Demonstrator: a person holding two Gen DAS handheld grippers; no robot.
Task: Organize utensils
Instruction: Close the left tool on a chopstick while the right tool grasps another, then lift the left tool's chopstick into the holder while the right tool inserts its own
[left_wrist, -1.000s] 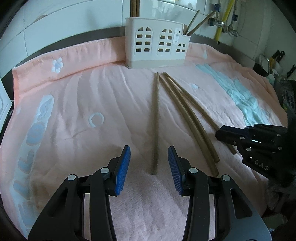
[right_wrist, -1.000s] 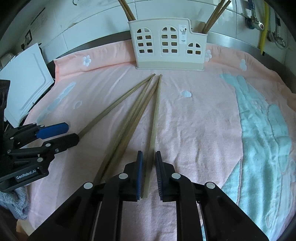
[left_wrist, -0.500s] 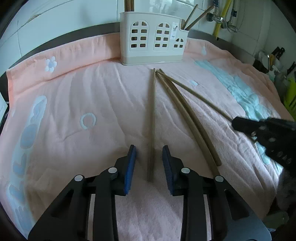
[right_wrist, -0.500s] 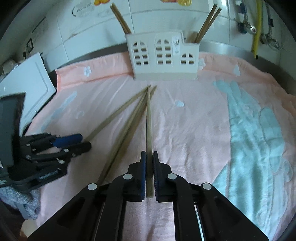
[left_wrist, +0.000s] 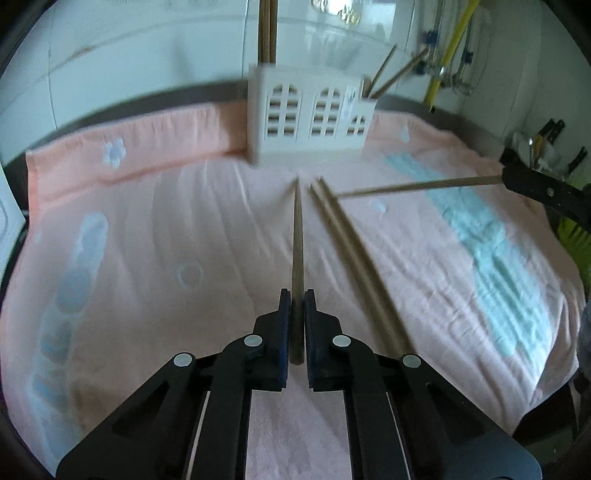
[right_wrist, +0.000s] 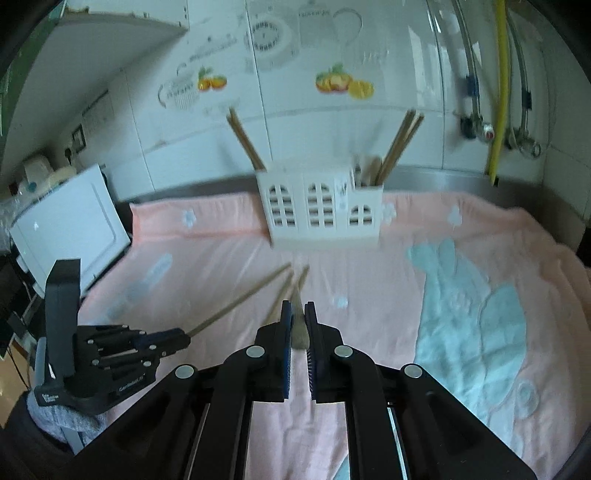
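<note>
1. Left gripper is clamped tight on the thick end of a chopstick, pads squeezing it from both sides. The stick points straight ahead toward the holder; can't tell if its tip is off the towel yet.
2. Right gripper is also pinched closed on its own stick, which looks foreshortened in its cam. From the left cam that stick hangs in the air, tip toward the middle, clear of the towel.
3. Just beside the left stick, a pair lies loose on the towel, the two touching side by side. So 2 held, 2 left to do, imo.
4. Further back, the white holder stands upright at the towel's far edge, w/ chopsticks already leaning out of its left end and right end.
5. Step right now: pick-up done on both sides, the carry to the holder comes next. Next move prob needs each stick tipped thin end down, lined up over a slot w/o knocking the ones inside, then let go. Frames are blurry, so slot choice is a guess.
</note>
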